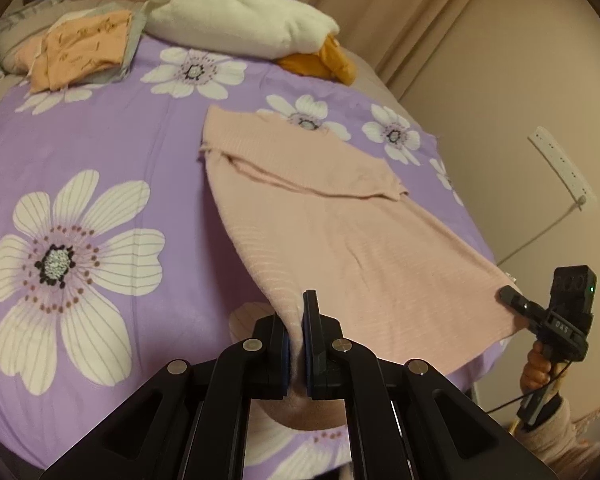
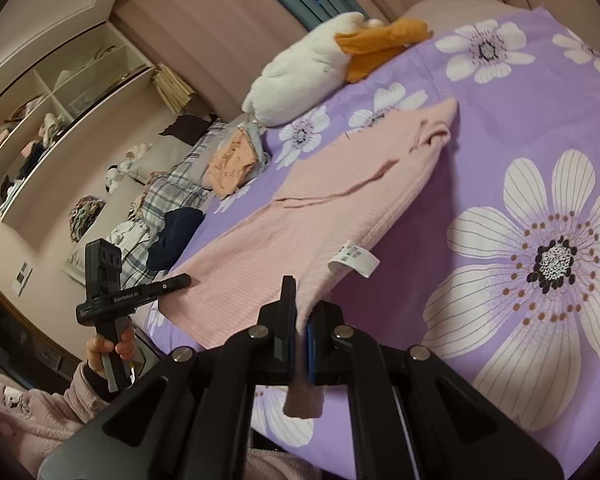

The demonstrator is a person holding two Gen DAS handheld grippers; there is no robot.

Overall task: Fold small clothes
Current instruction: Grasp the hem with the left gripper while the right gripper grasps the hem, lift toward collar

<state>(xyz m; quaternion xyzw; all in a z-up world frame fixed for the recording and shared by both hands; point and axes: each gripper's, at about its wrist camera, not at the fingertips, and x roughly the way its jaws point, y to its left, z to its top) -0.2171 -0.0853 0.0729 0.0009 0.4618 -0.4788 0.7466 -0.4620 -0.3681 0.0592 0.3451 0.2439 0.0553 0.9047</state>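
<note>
Care label [image 2: 354,259] print too small to read; shelf [image 2: 60,92] contents blurred; pink top [image 1: 340,216] hem corners hidden inside both grippers.

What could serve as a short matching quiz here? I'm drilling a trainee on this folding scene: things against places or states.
Things:
1. pink top
2. white plush toy
3. orange garment
4. white tag

Places or states:
A. lying at the far end of the bed
B. hanging from a lifted edge
C. crumpled by the pillows
D. near corners pinched in both claws

Pairs: 1-D, 2-A, 3-C, 4-B
</note>
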